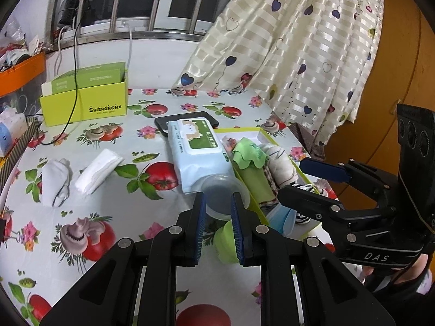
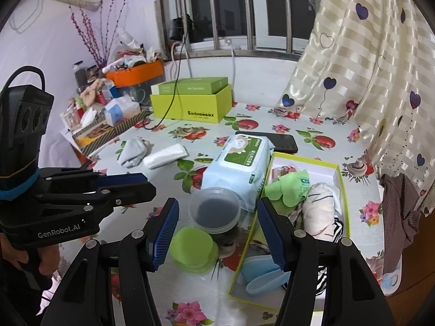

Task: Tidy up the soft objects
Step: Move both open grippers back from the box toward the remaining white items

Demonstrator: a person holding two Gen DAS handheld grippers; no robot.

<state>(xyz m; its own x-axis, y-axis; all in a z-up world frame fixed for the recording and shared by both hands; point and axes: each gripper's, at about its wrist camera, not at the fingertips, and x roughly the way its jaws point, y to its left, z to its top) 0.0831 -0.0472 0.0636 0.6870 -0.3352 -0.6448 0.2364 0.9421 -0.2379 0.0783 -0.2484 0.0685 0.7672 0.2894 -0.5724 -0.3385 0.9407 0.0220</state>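
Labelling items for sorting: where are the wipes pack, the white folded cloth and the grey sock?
wipes pack (image 2: pixel 239 160), right wrist view, green lid label
white folded cloth (image 1: pixel 98 171), left wrist view, middle
grey sock (image 1: pixel 55 180), left wrist view, middle

Black phone, clear lidded tub, heart-print curtain.

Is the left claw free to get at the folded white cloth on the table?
Probably yes: the left claw looks empty, and the white cloth lies in the open on the tablecloth, nothing on it.
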